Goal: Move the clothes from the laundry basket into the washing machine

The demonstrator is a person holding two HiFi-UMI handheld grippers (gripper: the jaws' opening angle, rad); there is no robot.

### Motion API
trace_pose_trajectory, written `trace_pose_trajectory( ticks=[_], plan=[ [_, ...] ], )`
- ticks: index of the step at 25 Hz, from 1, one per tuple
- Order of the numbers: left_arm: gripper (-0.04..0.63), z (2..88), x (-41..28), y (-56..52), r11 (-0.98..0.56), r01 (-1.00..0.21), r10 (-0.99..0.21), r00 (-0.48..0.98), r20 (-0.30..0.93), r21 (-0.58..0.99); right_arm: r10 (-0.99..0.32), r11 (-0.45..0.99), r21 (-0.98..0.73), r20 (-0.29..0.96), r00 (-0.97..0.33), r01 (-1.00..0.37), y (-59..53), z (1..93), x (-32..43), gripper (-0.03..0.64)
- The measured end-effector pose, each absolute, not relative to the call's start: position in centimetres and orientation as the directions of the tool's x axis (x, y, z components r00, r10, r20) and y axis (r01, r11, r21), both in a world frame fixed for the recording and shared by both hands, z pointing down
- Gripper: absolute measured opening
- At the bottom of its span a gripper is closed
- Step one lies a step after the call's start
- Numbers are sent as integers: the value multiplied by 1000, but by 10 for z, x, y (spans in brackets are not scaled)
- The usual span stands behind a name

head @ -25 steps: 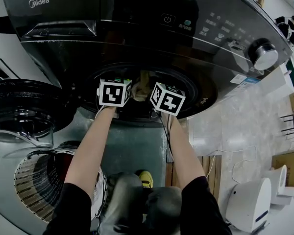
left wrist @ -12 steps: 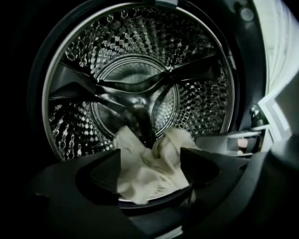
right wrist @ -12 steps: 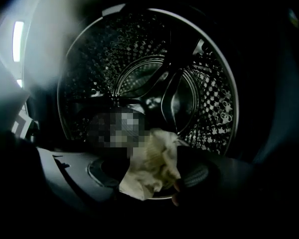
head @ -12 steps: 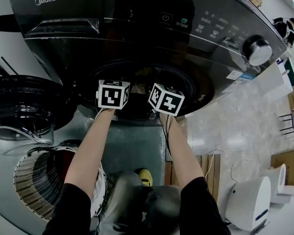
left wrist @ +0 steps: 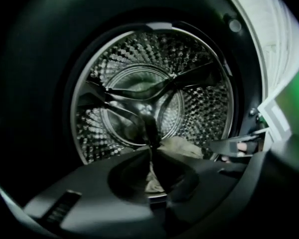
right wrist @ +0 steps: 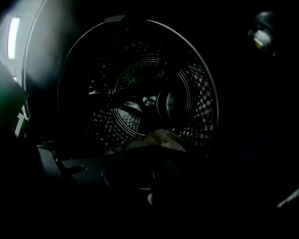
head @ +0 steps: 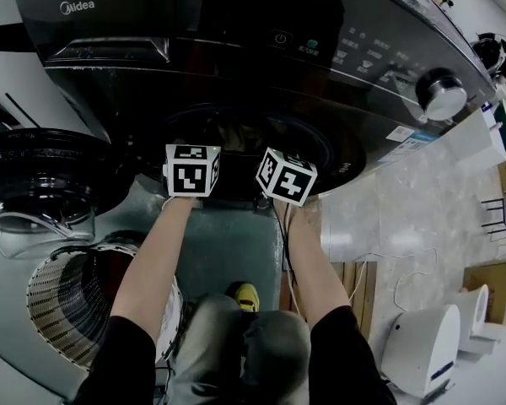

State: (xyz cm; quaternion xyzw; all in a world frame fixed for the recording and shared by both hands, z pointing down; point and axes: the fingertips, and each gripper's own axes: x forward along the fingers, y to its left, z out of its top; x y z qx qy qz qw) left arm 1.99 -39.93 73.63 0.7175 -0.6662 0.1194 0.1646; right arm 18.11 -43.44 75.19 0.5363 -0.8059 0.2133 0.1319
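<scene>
Left gripper [left wrist: 150, 143]: jaws just closed tip to tip, nothing clamped. Right gripper [right wrist: 150, 156]: jaws likewise just closed, empty. White slatted round laundry basket [head: 59, 310] stands at lower left. Both grippers point into the glossy black front-loading washing machine [head: 236, 66], badged "Midea". A crumpled beige garment [left wrist: 182, 146] lies low in the dimpled, perforated steel drum [left wrist: 209, 98].

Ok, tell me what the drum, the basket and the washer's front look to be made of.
Drum: metal, probably stainless steel, polished; its dimpled, perforated wall throws bright glints.
Basket: most likely white plastic, matte; a wall of thin moulded slats.
Washer's front: dark and glossy, mirroring the room; plastic or coated metal, the look leaves that open.
</scene>
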Motion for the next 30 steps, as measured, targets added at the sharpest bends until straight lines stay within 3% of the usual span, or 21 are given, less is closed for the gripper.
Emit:
trace_pose_trajectory(
  ticks=[1,13,23,30],
  plan=[
    [11,736,17,-397,-46,-996,-917,70,392,72,-803,335,-202,449,-391,-920,-432,752,181,5],
    [11,723,35,-359,-49,-993,-886,95,453,111,-757,461,-105,471,-452,-881,-387,722,175,3],
    [11,663,41,-308,-53,-986,-939,102,329,155,-778,472,-162,386,-496,-866,-321,677,196,3],
    [11,627,49,-253,-90,-982,-923,144,357,166,-782,479,-143,379,-495,-866,-267,624,221,3]
  ],
)
